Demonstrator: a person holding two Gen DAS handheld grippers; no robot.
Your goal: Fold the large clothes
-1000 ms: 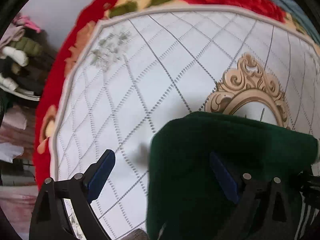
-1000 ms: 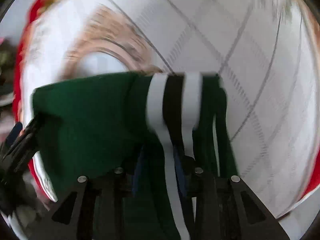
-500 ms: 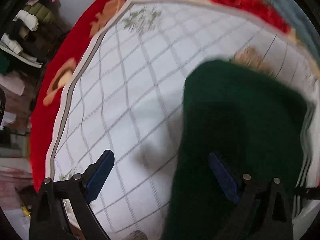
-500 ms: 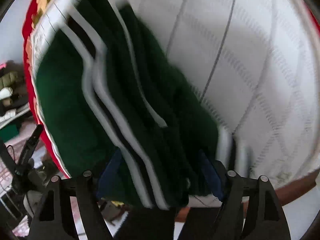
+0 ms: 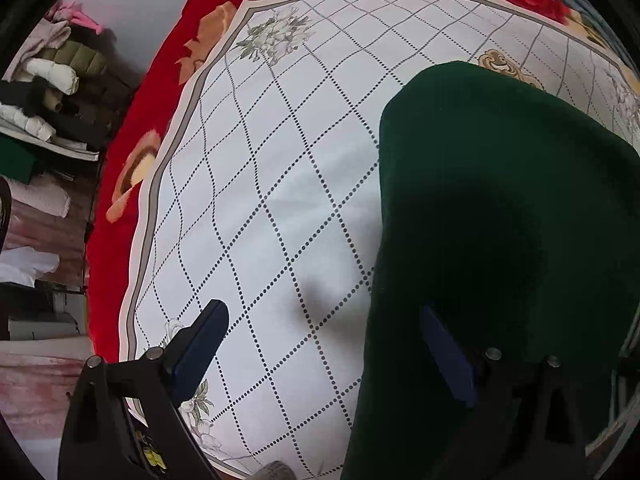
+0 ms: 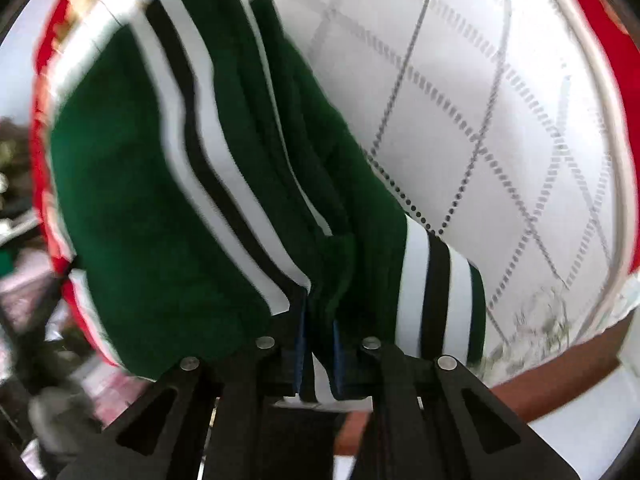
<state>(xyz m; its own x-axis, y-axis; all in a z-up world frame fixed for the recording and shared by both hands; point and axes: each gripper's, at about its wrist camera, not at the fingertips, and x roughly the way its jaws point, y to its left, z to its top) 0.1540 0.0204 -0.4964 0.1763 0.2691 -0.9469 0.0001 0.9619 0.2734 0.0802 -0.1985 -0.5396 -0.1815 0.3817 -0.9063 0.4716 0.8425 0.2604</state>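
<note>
- We find the left gripper (image 5: 324, 344) with its jaws wide apart and nothing held; one pad stands over the bare quilted bedspread (image 5: 280, 184), the other over the edge of the green garment (image 5: 500, 208).
- We note a pile of other clothes (image 5: 48, 92) off the left side of the bed; it plays no part at present.
- We locate the garment on the bedspread, right of centre in the left wrist view, lying in a thick bundle of several layers; white and black stripes (image 6: 208, 152) run along it in the right wrist view.
- We find the right gripper (image 6: 318, 344) clamped tight on a bunched fold of the garment near the striped cuff (image 6: 436, 292), the cloth pinched between its pads.
- We judge the fabric soft, thick and limp, fleece-like, moderately heavy for cloth and not fragile; it is likely to sag and drag rather than hold a line.
- We advise taking hold at hems, cuffs or corners, through all layers, with both grippers spread apart.
</note>
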